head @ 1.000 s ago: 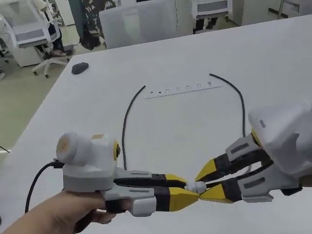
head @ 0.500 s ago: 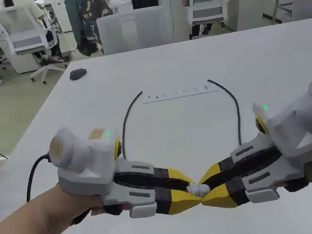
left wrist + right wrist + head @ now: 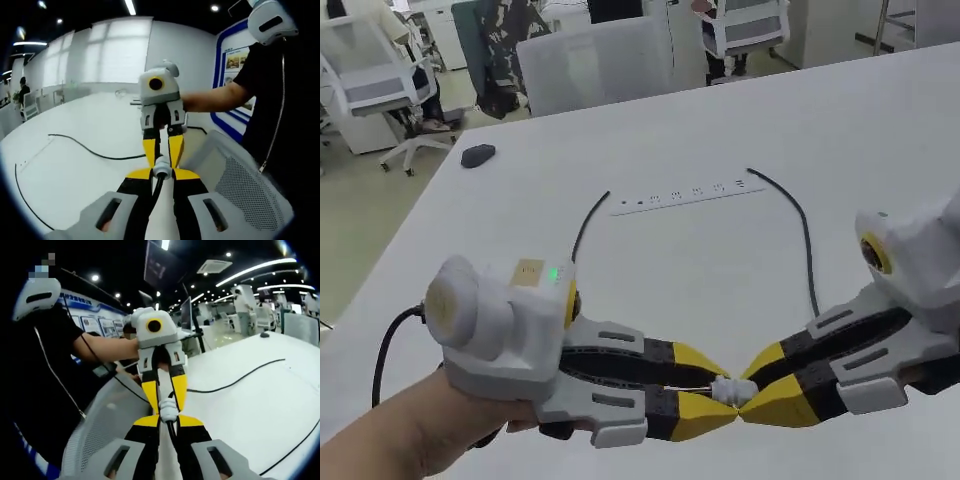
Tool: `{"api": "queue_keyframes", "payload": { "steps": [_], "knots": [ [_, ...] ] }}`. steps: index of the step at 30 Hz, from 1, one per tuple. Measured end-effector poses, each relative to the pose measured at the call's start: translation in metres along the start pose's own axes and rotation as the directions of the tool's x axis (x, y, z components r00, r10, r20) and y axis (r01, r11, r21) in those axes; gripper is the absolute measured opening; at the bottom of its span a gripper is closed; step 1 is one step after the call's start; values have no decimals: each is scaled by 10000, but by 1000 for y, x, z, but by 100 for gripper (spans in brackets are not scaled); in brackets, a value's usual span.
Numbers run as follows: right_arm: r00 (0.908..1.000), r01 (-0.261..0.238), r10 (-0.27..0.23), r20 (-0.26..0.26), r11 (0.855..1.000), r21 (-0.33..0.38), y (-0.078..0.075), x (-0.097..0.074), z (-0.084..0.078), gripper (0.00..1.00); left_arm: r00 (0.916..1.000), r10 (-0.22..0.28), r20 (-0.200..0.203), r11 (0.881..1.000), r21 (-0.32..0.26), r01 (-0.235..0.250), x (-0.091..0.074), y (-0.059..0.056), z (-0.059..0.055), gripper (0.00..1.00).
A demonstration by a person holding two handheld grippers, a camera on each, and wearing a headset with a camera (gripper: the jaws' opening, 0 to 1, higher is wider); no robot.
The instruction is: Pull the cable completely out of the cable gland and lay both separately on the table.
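A small white cable gland (image 3: pixel 725 388) hangs above the white table (image 3: pixel 700 260), pinched between the yellow tips of both grippers. My left gripper (image 3: pixel 715 402), held by a hand, comes in from the left and is shut on the gland (image 3: pixel 162 167). My right gripper (image 3: pixel 748 393) meets it from the right, also shut on the gland (image 3: pixel 168 412). In each gripper view a black cable (image 3: pixel 157 189) runs back from the gland between that view's own jaws. More black cable (image 3: pixel 807 240) lies in curves on the table beyond.
A white power strip (image 3: pixel 685 195) lies across the table's middle, with cable ends near both of its ends. A dark mouse (image 3: pixel 478 155) sits near the far left edge. Office chairs (image 3: pixel 595 60) stand behind the table. A mesh chair back (image 3: pixel 240 185) is close under the grippers.
Both grippers stay pinched together at the gland. The right gripper's body has swung slightly outward to the right; the view has shifted a little.
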State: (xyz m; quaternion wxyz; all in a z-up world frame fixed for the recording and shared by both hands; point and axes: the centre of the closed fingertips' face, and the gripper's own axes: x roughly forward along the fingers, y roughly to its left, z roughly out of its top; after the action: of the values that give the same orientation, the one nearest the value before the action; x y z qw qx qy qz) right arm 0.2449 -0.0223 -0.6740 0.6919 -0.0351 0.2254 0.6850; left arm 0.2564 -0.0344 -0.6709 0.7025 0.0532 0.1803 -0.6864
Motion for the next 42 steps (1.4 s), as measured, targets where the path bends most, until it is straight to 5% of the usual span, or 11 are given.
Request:
{"api": "queue_keyframes", "payload": {
  "steps": [10,11,12,15,18,19,21,22,24,29,42],
  "knots": [
    [9899,1335,-1411,-153,9621,-2380,1,-5,5,6,9998,-74,193,9871,-1601,104,0,5,3,14],
    [9839,1585,-1756,-319,9420,-2959,-4,-6,2,5,9970,-199,750,9614,-2721,397,3,0,12,14],
    [9854,1558,-1692,-201,9425,-2956,-1,-5,4,5,9996,-162,218,9408,-3383,226,2,3,4,14],
    [9850,1520,-1697,-319,9397,-3065,-1,-6,4,5,9989,-274,391,9591,-2806,372,3,3,5,14],
    [9737,1727,-2205,-573,8782,-4461,-3,-7,6,5,9984,-365,423,9137,-4033,504,3,3,7,14],
    [9655,1817,-2526,-638,8285,-5296,-5,-7,7,5,9985,-334,433,8902,-4529,494,3,5,7,14],
    [9563,1976,-2866,-583,7800,-5937,-7,-7,10,6,9981,-267,560,8838,-4652,498,2,8,9,14],
    [9609,1917,-2706,-580,8021,-5657,-6,-6,8,7,9980,-297,551,8880,-4570,517,2,7,9,14],
    [9668,2098,-2516,-437,8802,-4256,-9,-9,10,7,9972,-113,737,9478,-3171,342,3,7,14,14],
    [9886,1420,-1406,543,9896,-241,-10,-22,23,26,9978,-105,654,9945,-1035,173,0,1,19,14],
    [9932,238,-369,1104,9928,1175,-4,-21,21,8,9987,-149,491,9998,104,144,0,0,23,14]
  ]
}}
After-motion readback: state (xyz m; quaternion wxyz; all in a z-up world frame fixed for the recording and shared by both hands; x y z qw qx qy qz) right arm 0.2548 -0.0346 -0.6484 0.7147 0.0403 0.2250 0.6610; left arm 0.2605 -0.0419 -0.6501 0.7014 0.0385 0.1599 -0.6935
